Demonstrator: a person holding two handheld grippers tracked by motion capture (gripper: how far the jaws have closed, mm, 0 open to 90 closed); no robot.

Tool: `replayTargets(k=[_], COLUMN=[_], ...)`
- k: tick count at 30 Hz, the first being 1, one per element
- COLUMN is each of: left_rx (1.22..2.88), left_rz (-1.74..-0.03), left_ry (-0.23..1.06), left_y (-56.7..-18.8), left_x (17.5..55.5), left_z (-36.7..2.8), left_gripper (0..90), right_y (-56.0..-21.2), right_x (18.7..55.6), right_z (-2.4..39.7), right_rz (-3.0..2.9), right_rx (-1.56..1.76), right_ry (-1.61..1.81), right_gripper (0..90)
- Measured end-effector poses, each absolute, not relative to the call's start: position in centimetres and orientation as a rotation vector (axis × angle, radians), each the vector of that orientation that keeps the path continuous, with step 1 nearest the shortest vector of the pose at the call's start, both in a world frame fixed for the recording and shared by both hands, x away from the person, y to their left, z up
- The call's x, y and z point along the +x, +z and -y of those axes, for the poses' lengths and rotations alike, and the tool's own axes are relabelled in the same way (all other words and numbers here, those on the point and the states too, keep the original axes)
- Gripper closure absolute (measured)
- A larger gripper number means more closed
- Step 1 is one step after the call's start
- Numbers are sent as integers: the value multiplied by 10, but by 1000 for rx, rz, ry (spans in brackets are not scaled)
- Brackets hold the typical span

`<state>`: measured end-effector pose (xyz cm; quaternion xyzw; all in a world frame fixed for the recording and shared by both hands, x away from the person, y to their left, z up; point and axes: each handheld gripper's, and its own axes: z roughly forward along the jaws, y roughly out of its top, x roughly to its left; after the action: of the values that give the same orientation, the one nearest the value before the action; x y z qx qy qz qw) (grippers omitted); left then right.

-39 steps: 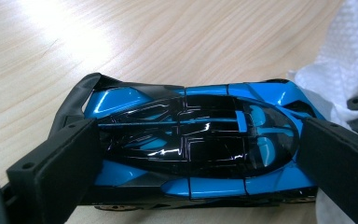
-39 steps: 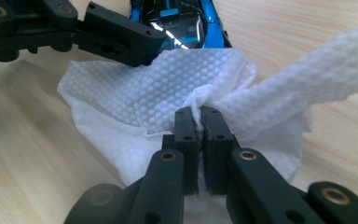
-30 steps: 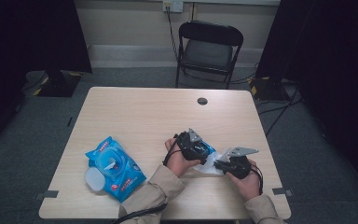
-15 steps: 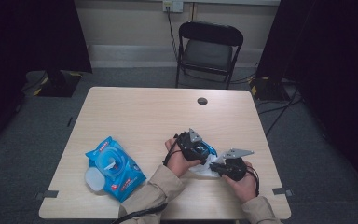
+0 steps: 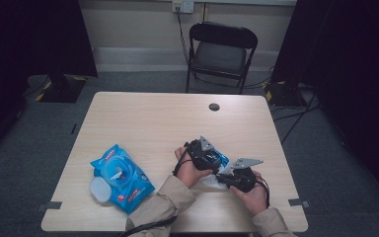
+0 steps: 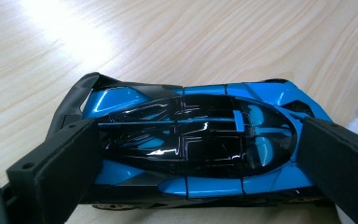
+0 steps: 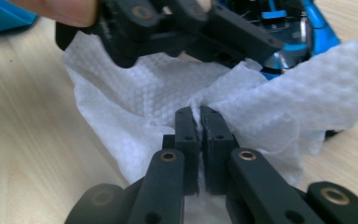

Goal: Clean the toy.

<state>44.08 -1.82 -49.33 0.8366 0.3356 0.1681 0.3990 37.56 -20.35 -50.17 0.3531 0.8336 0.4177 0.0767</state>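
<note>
Beside the wipes pack [image 5: 121,177], left tongs [image 6: 191,154] around toy car [image 6: 191,140], right tongs [image 7: 200,122] pinching wipe [image 7: 163,88].

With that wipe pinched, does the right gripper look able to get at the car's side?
Probably yes. The right gripper is shut on the wipe, right beside the car. The left gripper clamps the car's two ends, so the side between looks free.

Toy car [image 5: 216,159] right of wipes pack [image 5: 121,177]
</note>
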Motion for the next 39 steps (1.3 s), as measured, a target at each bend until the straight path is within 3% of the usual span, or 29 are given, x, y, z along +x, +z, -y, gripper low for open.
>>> replayTargets(k=[16,39], left_rx=[2118,2123], left_rz=[-844,-839], left_ry=[416,410], left_y=[-493,-493], left_x=[441,441], left_z=[17,18], left_gripper=[0,0], right_y=[-481,-451], right_x=[380,438], right_z=[246,271], right_rz=[-2421,-2192], right_rx=[1154,1302], right_ry=[1330,1289], right_gripper=[870,870])
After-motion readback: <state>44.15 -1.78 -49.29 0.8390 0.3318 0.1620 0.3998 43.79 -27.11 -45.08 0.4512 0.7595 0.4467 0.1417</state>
